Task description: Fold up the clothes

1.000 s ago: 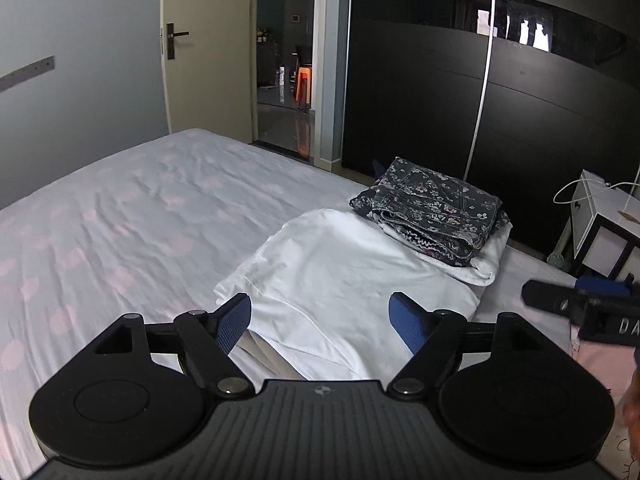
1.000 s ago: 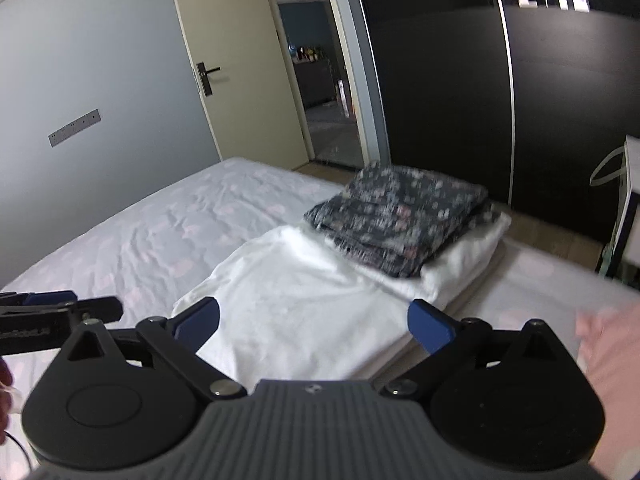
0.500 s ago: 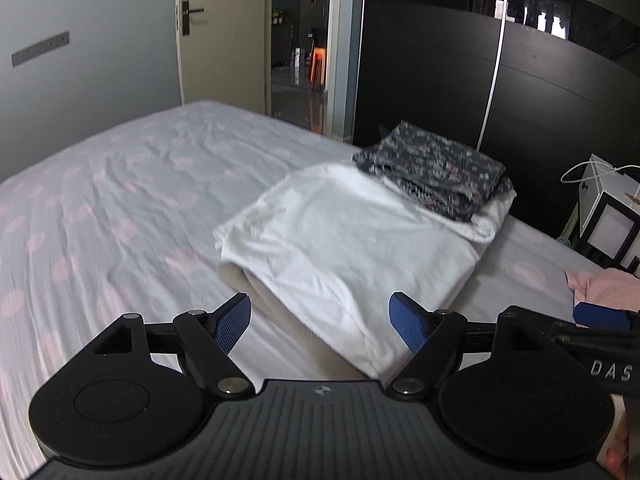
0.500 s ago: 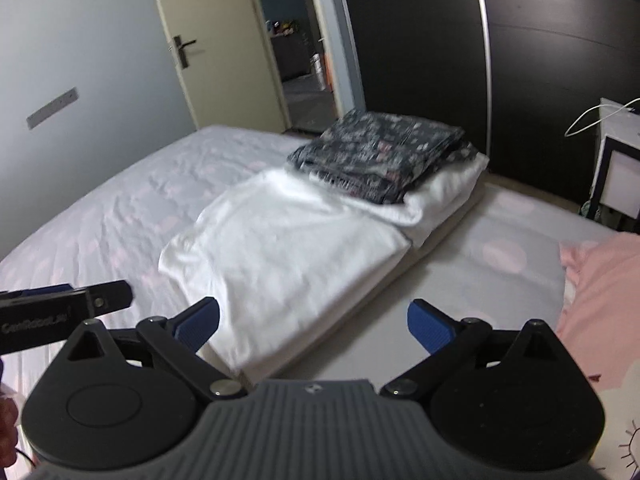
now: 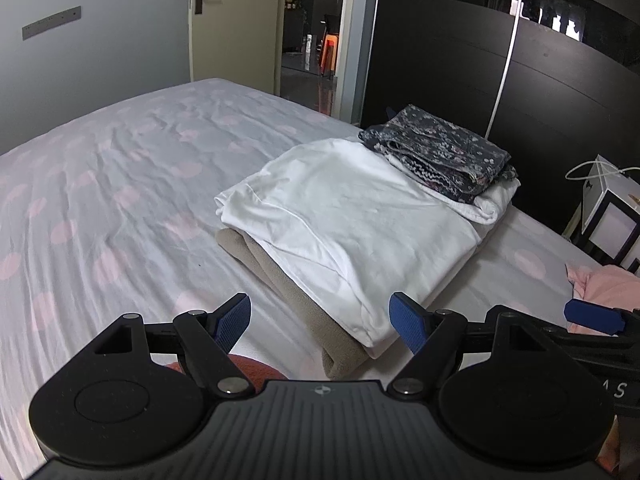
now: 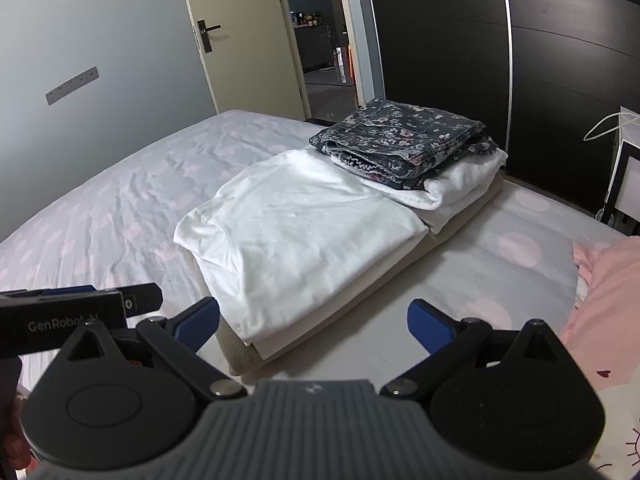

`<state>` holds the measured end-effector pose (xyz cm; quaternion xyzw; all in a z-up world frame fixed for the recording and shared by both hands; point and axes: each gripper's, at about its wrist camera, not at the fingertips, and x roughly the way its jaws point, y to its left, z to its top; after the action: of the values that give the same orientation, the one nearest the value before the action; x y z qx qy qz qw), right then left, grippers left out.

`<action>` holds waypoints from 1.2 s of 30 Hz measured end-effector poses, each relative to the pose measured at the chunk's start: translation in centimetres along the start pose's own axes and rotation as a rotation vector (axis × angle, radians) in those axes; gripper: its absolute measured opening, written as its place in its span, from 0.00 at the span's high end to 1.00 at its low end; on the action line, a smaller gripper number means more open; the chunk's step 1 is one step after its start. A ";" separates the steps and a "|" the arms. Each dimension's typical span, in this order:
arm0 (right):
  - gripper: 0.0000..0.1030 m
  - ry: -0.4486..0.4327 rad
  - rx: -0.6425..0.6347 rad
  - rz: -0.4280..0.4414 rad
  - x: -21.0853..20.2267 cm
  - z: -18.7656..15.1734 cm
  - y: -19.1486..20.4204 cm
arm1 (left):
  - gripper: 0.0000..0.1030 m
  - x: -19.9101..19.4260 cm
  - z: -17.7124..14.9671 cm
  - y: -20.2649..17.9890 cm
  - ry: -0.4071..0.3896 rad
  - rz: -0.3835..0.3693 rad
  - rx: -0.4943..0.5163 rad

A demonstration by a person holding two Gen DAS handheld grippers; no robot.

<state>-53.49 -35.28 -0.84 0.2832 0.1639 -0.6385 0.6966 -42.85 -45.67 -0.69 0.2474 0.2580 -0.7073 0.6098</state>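
With the left claw [image 5: 320,318] and right claw [image 6: 314,326] both spread empty above the bed [image 5: 100,184], we should reach for the unfolded pink garment [image 6: 604,304] right of both, sparing the folded stack [image 6: 304,232] ahead.

Two wrist views, low over the bed [image 5: 120,184]

Both face the doorway [image 6: 320,40], near the folded stack [image 5: 344,216] they share; the left sits left of the right.

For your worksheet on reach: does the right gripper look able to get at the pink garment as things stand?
Probably yes. The right gripper is open and empty, the pink garment lies uncovered on the bed just to its right, and nothing stands between them.
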 end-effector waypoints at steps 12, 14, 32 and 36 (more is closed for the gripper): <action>0.02 -0.016 -0.011 0.006 -0.4 0.2 1.2 | 0.27 -0.3 -0.4 0.6 -0.001 0.018 -0.020; 0.02 -0.015 -0.021 0.006 -0.5 0.2 1.5 | 0.27 -0.5 -0.5 0.8 -0.008 0.025 -0.020; 0.02 -0.018 -0.072 0.016 -1.3 0.4 3.2 | 0.27 -1.3 -0.7 2.1 -0.010 0.026 -0.058; 0.02 -0.015 -0.071 0.016 -1.3 0.4 3.2 | 0.27 -1.3 -0.7 2.2 -0.006 0.024 -0.058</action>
<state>-50.55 -34.36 0.83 0.2550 0.1789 -0.6287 0.7125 -40.46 -44.49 -0.48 0.2306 0.2734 -0.6928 0.6262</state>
